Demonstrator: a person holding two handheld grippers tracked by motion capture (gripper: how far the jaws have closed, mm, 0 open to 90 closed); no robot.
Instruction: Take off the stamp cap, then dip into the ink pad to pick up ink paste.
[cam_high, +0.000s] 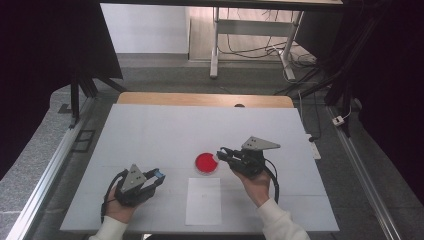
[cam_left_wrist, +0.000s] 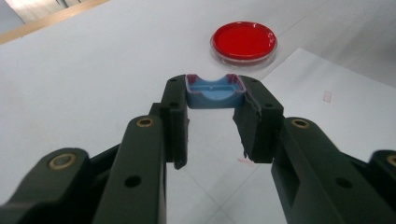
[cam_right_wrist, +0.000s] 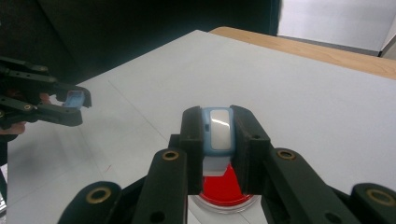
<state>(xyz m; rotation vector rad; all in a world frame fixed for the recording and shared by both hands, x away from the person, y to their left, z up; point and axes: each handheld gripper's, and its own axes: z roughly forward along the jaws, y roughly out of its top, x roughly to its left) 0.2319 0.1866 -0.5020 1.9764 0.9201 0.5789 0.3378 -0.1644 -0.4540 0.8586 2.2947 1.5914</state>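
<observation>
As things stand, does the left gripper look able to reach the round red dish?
Probably yes: bare white table lies between the left gripper and the round red dish, though its jaws already hold a small blue piece.

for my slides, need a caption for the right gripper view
Right gripper clamps a small blue-rimmed piece above the red dish; left gripper holds a blue part.

Red petri dish (cam_high: 206, 163): 1, on the counter (cam_high: 150, 135)
White paper sheet (cam_high: 203, 201): 1
Blue cap piece (cam_left_wrist: 215, 91): 1
Blue-and-white capped piece (cam_right_wrist: 218, 130): 1
Tongs: 2, left tongs (cam_high: 158, 176) and right tongs (cam_high: 221, 154)
</observation>
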